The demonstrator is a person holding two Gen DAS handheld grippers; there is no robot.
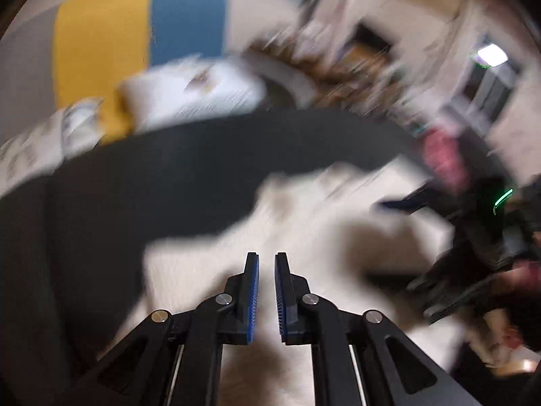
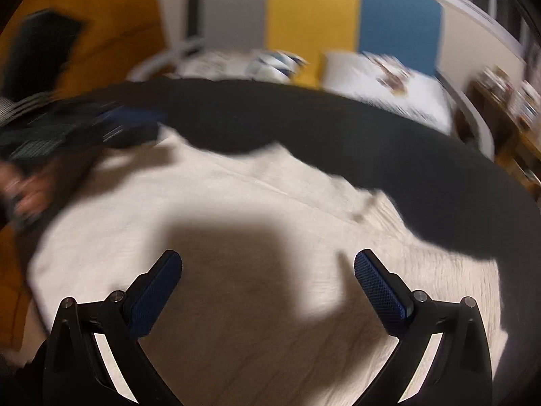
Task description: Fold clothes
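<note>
A cream, soft-woven garment (image 2: 236,203) lies spread on the round dark desk (image 2: 405,155) beneath both tools. The left hand-held gripper (image 1: 267,264) shows a narrow empty gap; the right hand-held gripper (image 2: 267,267) gapes wide, holding nothing.

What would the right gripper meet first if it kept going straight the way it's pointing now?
Most likely the cream fabric garment spread on the dark round table. The right gripper points down at it with jaws wide and nothing between them; blur hides the gap.
</note>
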